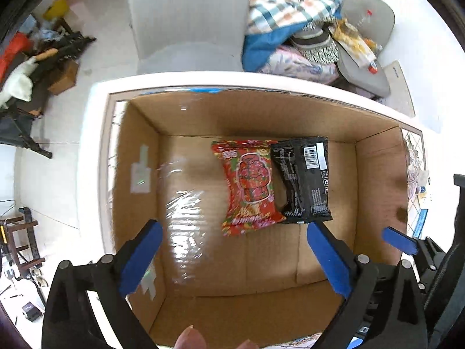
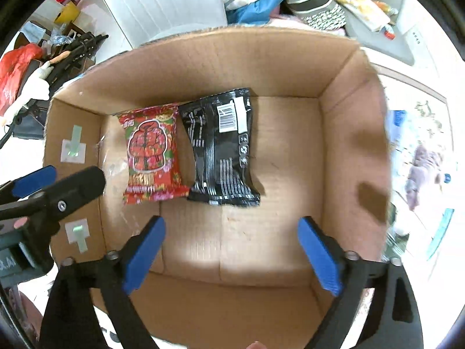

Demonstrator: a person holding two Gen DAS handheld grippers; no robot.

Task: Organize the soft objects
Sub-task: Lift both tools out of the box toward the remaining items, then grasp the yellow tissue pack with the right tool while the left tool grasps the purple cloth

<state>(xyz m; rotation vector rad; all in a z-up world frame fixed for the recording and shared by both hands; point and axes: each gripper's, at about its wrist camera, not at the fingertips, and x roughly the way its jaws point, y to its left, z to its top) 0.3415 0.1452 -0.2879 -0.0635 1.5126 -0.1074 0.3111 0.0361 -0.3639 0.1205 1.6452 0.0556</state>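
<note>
An open cardboard box [image 1: 375, 174] [image 2: 345, 133] sits on a white table. Inside it a red snack packet [image 1: 250, 186] [image 2: 152, 151] and a black packet with a barcode [image 1: 305, 180] [image 2: 223, 148] lie flat side by side against the far wall. My left gripper [image 1: 232, 229] is open and empty, above the box's near half. My right gripper [image 2: 231, 229] is open and empty, above the box floor near the packets. The right gripper's blue finger [image 1: 398, 238] shows at the right of the left wrist view. The left gripper's fingers [image 2: 35, 180] show at the left of the right wrist view.
A white chair [image 1: 189, 14] [image 2: 162, 0] stands beyond the table. A pile of checked and blue fabric, a grey cushion and more packets [image 1: 319, 29] [image 2: 319, 0] lies at the back right. Clutter and dark stands [image 1: 43, 58] are on the floor at the left.
</note>
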